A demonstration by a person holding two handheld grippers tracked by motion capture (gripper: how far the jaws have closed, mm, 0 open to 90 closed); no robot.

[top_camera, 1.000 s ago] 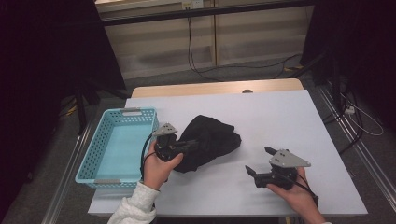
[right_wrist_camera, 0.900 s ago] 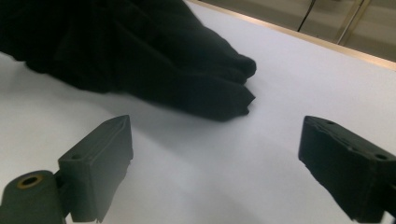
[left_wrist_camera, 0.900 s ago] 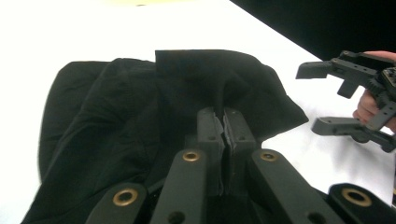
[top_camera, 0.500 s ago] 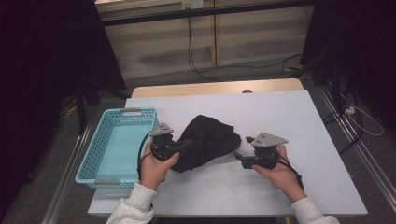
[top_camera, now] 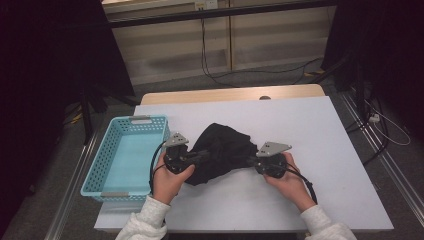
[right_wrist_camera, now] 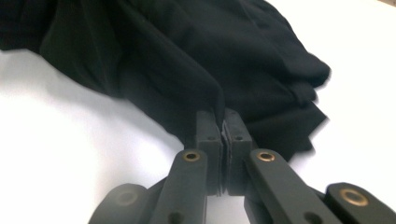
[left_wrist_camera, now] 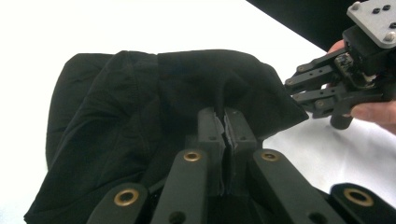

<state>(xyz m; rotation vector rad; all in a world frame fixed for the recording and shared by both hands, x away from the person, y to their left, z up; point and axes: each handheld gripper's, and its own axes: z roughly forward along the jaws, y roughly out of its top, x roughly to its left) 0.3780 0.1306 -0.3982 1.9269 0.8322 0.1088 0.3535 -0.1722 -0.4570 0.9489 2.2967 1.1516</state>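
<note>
On the white table (top_camera: 320, 150), both the left gripper (left_wrist_camera: 226, 126) and the right gripper (right_wrist_camera: 223, 122), whose jaws have just closed, pinch thin folds of the black cloth (top_camera: 220, 150), so an uneven pull could slip an edge free.

You're in a lab-like recording room: a white tabletop (top_camera: 320, 150) fenced by dark curtains (top_camera: 45, 75), loose cables (top_camera: 215, 75) across the far floor (metal rails (top_camera: 385, 165) right).
</note>
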